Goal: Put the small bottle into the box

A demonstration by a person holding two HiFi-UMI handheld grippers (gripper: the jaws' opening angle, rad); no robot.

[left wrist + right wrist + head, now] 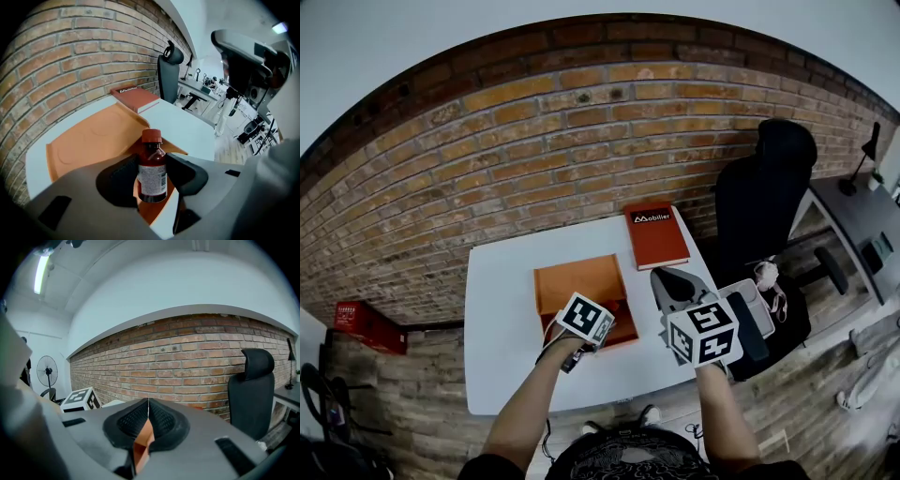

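A small brown bottle (152, 168) with a red cap and a white label stands upright between the jaws of my left gripper (153, 174), which is shut on it. The bottle hangs over the near edge of the open orange box (93, 136). In the head view the left gripper (602, 330) is at the box's (579, 281) near right corner, and its marker cube hides the bottle. My right gripper (667, 279) is just right of the box with its pads (161, 420) pressed together. An orange patch shows in the gap below them.
The box lies on a white table (506, 319) against a brick wall. A red book (656, 234) lies at the table's far right corner. A black office chair (759, 197) stands right of the table, and a grey tray (755, 305) sits by the right edge.
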